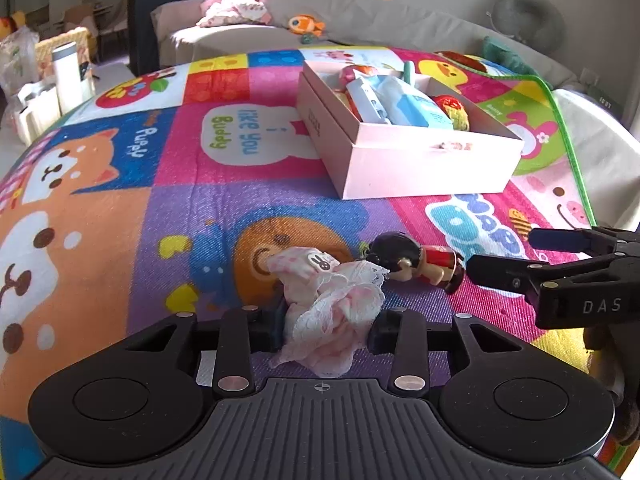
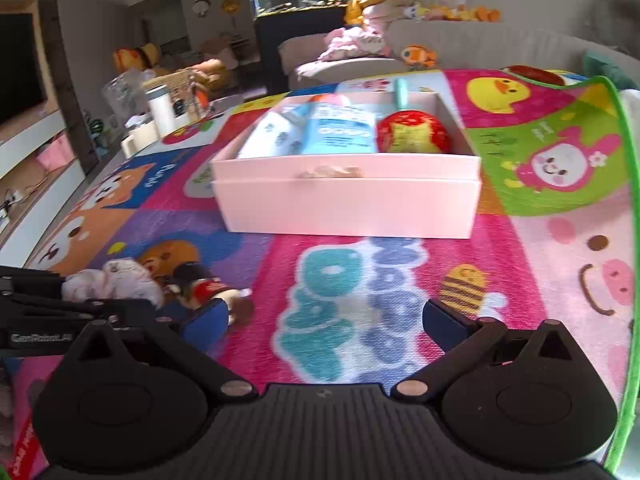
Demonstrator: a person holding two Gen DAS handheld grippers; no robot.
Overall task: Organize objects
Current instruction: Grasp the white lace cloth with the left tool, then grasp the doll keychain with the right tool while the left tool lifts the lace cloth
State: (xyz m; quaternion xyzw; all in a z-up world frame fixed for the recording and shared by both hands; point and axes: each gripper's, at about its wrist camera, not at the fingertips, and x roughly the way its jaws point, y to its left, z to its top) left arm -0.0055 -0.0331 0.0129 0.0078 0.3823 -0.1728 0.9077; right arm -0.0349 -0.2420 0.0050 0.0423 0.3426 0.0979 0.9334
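Note:
My left gripper (image 1: pixel 326 330) is shut on a crumpled pink and white lace cloth (image 1: pixel 328 304) that rests on the play mat. A small doll with black hair and a red body (image 1: pixel 416 262) lies just right of the cloth; it also shows in the right wrist view (image 2: pixel 200 286). My right gripper (image 2: pixel 324 322) is open and empty above the mat, its fingers (image 1: pixel 504 272) close to the doll's feet. A pink box (image 1: pixel 400 152) holds a blue wipes pack (image 2: pixel 340 130), a tube and a red toy (image 2: pixel 414 132).
A colourful cartoon play mat (image 1: pixel 160 216) covers the surface, with a green border (image 2: pixel 626 184) at the right. A sofa with plush toys (image 1: pixel 304 24) stands behind. A white bottle (image 1: pixel 66 76) and bags sit at the far left.

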